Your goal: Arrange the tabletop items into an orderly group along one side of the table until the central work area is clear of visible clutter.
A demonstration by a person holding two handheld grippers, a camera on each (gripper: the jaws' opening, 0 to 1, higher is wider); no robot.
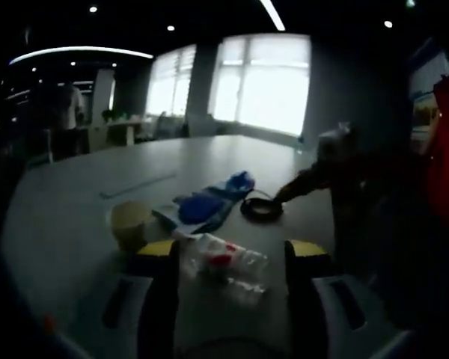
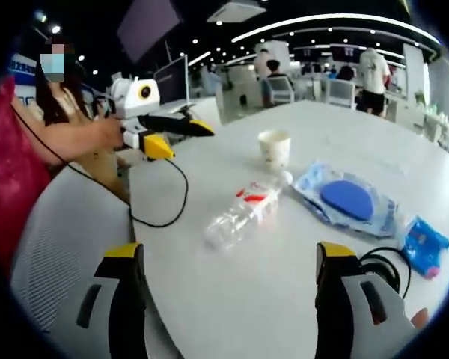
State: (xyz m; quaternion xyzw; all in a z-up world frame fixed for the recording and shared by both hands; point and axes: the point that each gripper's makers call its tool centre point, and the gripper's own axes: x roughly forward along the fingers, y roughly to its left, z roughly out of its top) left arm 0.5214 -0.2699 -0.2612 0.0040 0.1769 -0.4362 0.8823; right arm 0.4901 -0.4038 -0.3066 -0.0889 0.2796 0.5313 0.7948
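A clear plastic bottle with a red label lies on its side on the white table. Beyond it are a paper cup, a flat blue packet, a small blue pouch and a black cable coil. My left gripper is open, and the bottle lies ahead of it, apart from its jaws. My right gripper is open and holds nothing; the coil lies beside its right jaw. In the left gripper view it reaches in dark from the right towards the coil.
A black cord trails from the left gripper across the table edge. A person in red stands at the table's left side. Desks, chairs and other people fill the room behind. Bright windows lie beyond the table.
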